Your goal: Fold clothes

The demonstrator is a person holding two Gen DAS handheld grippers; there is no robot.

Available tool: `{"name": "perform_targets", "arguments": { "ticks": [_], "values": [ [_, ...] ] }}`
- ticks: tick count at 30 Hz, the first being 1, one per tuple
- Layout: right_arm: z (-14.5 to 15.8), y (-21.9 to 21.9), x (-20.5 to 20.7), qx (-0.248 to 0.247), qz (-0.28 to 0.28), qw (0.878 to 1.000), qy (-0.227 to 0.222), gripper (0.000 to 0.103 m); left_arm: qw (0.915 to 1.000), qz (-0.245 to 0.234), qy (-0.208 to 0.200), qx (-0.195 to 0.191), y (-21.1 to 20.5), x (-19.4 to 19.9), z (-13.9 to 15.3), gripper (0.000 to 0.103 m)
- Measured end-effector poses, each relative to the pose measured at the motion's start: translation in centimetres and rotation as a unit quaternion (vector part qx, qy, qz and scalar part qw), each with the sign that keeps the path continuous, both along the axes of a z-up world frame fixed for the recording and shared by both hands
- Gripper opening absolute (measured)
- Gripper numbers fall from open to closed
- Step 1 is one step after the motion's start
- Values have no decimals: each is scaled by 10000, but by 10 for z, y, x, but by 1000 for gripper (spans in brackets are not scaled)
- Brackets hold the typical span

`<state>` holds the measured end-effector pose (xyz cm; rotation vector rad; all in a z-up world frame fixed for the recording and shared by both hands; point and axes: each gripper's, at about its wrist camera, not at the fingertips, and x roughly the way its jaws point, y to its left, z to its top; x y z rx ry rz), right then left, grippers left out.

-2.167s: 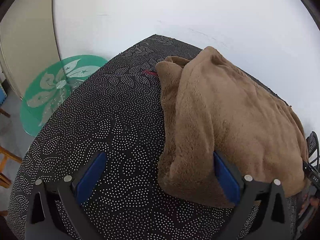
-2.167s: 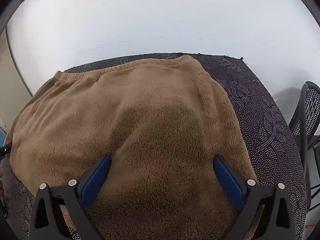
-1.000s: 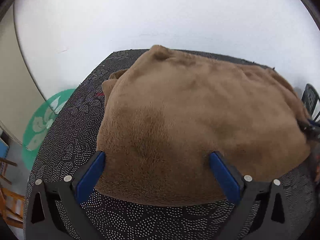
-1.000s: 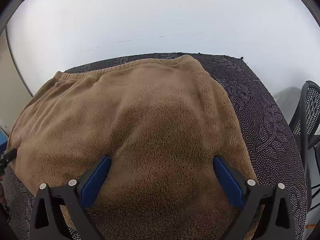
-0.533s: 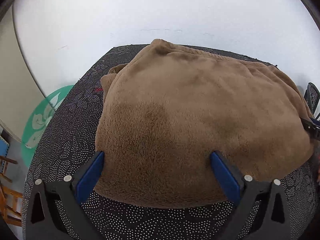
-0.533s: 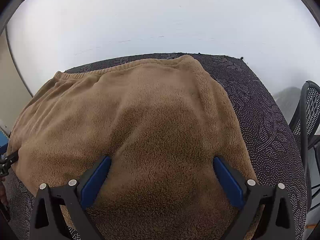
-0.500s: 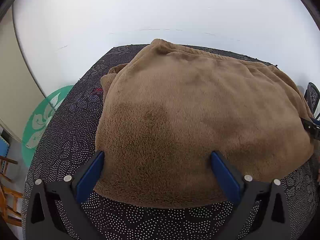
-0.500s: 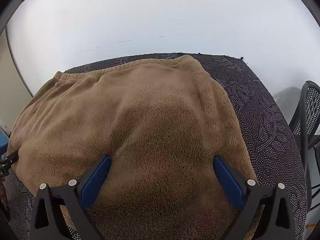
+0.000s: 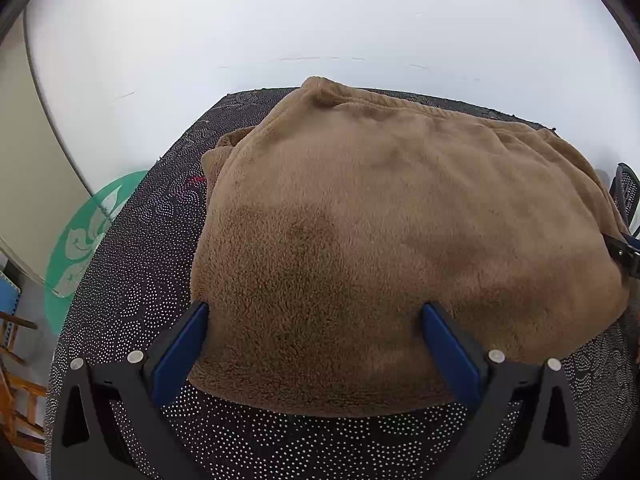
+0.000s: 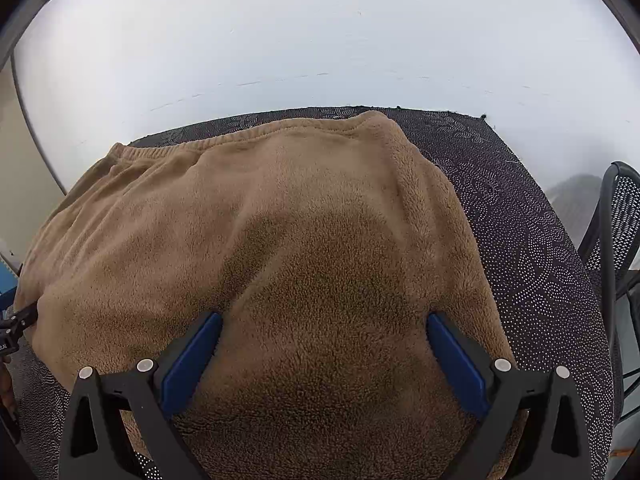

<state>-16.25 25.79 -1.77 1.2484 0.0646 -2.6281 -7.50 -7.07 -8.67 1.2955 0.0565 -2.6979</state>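
**Both jaws spread wide over a folded fleece**

Through the left wrist camera, I see my left gripper (image 9: pixel 314 330) with its jaws spread wide and holding nothing. The brown fleece garment (image 9: pixel 400 240) lies folded on the worktop (image 9: pixel 132 280) straight ahead of the jaws, its near hem passing between the blue pads (image 9: pixel 180 348). Its long axis runs left to right across my view, with the ribbed edge at the far side. The tip of the other gripper shows at the garment's right edge. The worktop's covering is black with white dots; a white wall stands behind it, and a green glass table (image 9: pixel 84 232) sits beyond the left edge.

Through the right wrist camera, my right gripper (image 10: pixel 324 354) is also wide open and empty. The garment fills the space ahead and under the jaws, so this gripper looks to be further in over the cloth than the left one. I judge it the nearer for any next grasp. A black mesh chair (image 10: pixel 616 216) stands to the right.
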Motion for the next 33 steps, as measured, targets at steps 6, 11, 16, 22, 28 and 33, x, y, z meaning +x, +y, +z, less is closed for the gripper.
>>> {"name": "perform_targets", "arguments": {
  "ticks": [6, 11, 16, 22, 28, 33],
  "values": [
    [0, 0, 0, -1, -9, 10000, 7, 103, 10000, -4, 2, 5, -1, -1, 0, 103],
    [0, 0, 0, -10, -16, 10000, 4, 103, 10000, 2, 28, 35, -3, 0, 2, 103],
    [0, 0, 0, -24, -19, 10000, -3, 103, 9982, 118, 389, 448, -16, 17, 24, 103],
    [0, 0, -1, -13, -17, 10000, -6, 103, 9917, 604, 439, 1051, -60, 20, 31, 103],
    [-1, 0, 0, -1, -14, 10000, -7, 103, 9865, 711, 55, 1475, -82, 18, -2, 103],
    [-2, -2, 1, 59, -21, 10000, -9, 103, 9903, 583, 22, 1261, -75, 14, -10, 103]
  ]
}}
